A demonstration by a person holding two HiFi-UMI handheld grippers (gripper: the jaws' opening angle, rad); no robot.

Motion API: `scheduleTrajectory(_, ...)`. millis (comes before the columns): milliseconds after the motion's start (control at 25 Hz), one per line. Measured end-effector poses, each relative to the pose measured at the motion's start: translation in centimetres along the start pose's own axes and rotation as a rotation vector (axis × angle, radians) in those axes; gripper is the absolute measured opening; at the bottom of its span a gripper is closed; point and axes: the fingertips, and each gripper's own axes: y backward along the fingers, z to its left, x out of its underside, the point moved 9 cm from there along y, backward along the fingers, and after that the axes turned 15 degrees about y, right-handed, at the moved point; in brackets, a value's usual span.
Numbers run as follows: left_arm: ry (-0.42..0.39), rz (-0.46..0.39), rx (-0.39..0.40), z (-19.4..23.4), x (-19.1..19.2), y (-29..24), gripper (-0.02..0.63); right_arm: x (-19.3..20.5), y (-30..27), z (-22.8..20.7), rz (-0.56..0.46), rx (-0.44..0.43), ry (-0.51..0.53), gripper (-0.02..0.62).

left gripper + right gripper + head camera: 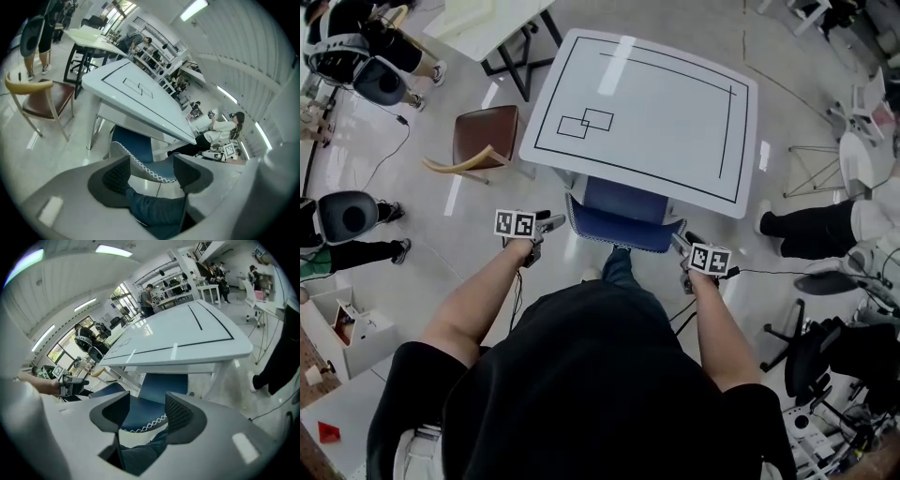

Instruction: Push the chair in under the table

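Blue fabric chair [623,200], half under table [656,112]: prob. light, stiff frame. I push at backrest [623,234] corners; left gripper [551,223] & right gripper [682,244] wide, empty.

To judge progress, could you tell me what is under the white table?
The blue chair: its seat reaches under the white table. In the head view the tabletop covers the seat's front and the chair's legs.

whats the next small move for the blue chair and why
Probably ease both grippers forward evenly against the backrest. The left gripper and right gripper flank its two ends with jaws apart, and the blue chair sits only partly under the white table.
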Motion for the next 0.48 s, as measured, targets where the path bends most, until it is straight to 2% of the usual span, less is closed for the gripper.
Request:
scheduleTrajectory(240, -0.186, -0.07, 0.03, -4.1, -0.4, 2.8, 0.293, -2.3, 2.6, 2.4, -0.114, 0.001, 0.081, 0.267)
scheduleTrajectory(480, -0.342, -0.128, 0.098, -8.8, 0.0, 5.5, 0.293, -5.2, 5.8, 5.6, -0.24, 0.001, 0.137, 0.266)
